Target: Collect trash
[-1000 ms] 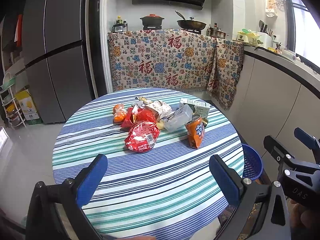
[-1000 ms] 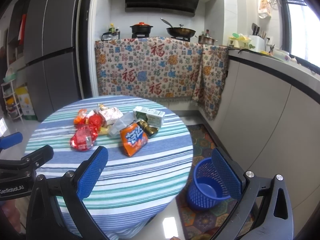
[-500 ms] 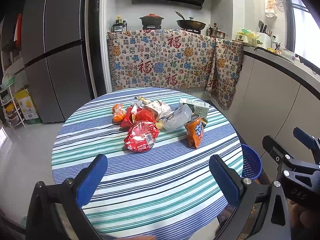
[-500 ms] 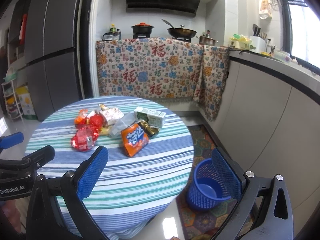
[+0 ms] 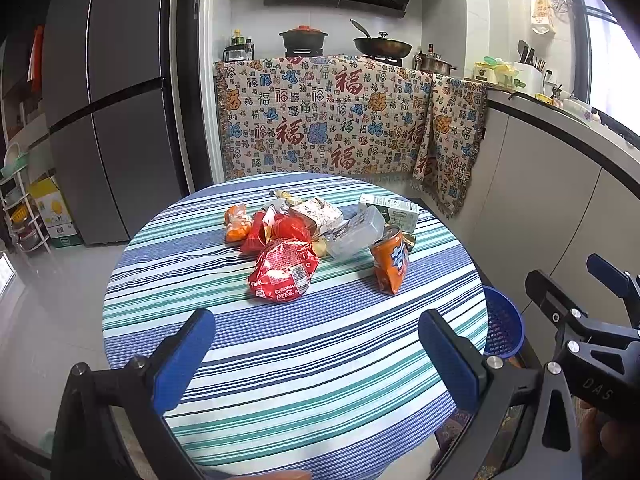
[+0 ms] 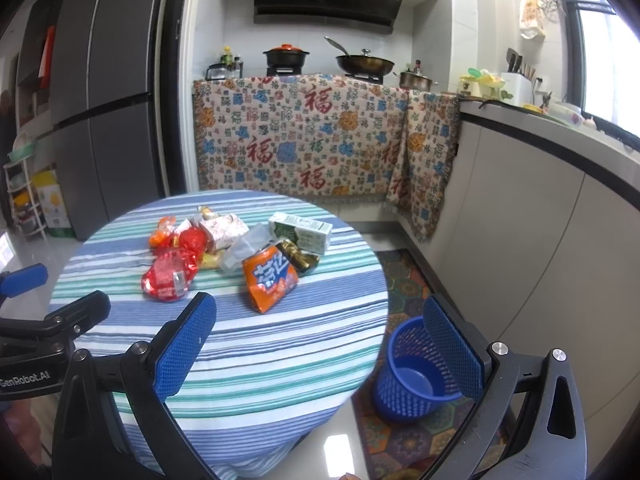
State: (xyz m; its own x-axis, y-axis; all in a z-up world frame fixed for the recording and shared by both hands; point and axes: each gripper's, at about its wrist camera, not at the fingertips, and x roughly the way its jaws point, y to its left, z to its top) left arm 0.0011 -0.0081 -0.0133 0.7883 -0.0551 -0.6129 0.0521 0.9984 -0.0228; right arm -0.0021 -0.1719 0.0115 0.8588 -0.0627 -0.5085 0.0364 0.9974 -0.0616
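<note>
A pile of trash lies mid-table on the striped cloth (image 5: 320,360): a red Coca-Cola wrapper (image 5: 285,270) (image 6: 170,276), an orange snack bag (image 5: 390,258) (image 6: 270,276), a clear plastic box (image 5: 356,236), a green-white carton (image 5: 394,210) (image 6: 300,230), a patterned paper pack (image 5: 316,214) and a small orange packet (image 5: 236,224). A blue mesh bin (image 6: 416,372) (image 5: 502,326) stands on the floor right of the table. My left gripper (image 5: 316,360) is open and empty, short of the pile. My right gripper (image 6: 318,346) is open and empty, over the table's right edge.
A patterned cloth (image 5: 340,120) hangs over the stove counter behind the table. A grey fridge (image 5: 104,100) stands at the left, a white counter (image 6: 540,200) runs along the right. A patterned mat (image 6: 404,280) lies under the bin.
Both grippers have barely shifted; the view in each has drifted slightly. Nothing on the table has moved.
</note>
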